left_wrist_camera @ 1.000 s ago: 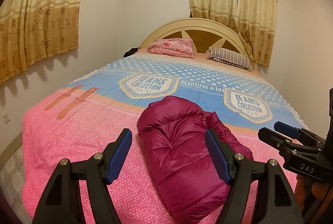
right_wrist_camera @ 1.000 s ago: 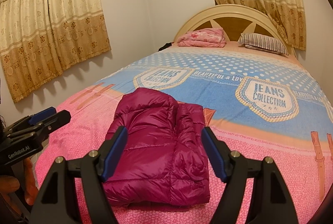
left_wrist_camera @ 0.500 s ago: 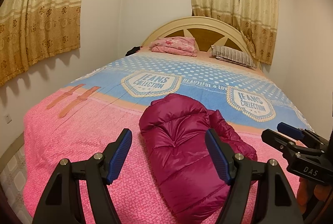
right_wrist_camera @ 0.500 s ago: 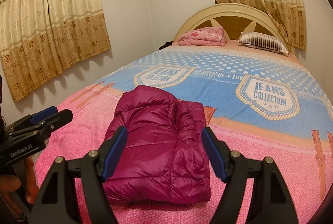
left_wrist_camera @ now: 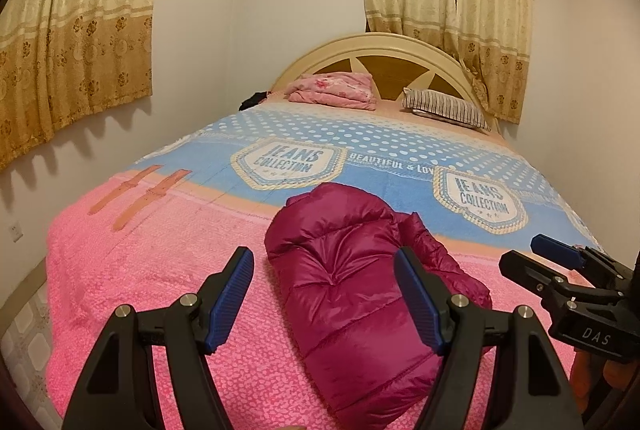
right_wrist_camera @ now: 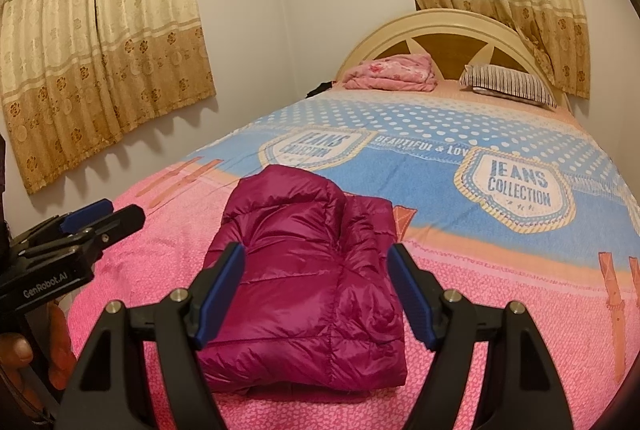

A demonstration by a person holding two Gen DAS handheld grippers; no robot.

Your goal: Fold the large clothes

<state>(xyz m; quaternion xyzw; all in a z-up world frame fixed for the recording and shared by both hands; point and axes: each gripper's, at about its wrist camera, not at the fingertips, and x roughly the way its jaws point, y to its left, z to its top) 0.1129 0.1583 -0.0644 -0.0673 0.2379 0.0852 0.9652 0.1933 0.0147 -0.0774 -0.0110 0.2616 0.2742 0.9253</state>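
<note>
A magenta puffer jacket [right_wrist_camera: 304, 274] lies folded into a compact bundle on the bed [right_wrist_camera: 500, 310], on the pink band of the cover near the foot edge. Its far end reaches the orange stripe where the pink meets the blue band. A narrower folded layer runs along the jacket's right side, seen from the foot of the bed.

The left gripper [left_wrist_camera: 324, 294] hangs above the foot of the bed with its jaws spread wide and nothing between them; its blue pads [left_wrist_camera: 230, 300] frame the jacket from above without touching it. The right gripper [right_wrist_camera: 314, 290] is likewise spread wide and empty, held over the near part of the jacket, clear of the fabric. Each gripper shows at the edge of the other's view, the left one [right_wrist_camera: 80, 226] beside the bed's left edge and the right one [left_wrist_camera: 560, 270] near its right edge.

At the head of the bed a folded pink blanket [left_wrist_camera: 334, 90] sits toward the left corner and a striped pillow [left_wrist_camera: 446, 108] toward the right, both in front of the arched headboard [left_wrist_camera: 384, 48]. Gold curtains [right_wrist_camera: 100, 42] hang on the wall left of the bed and behind the headboard.
</note>
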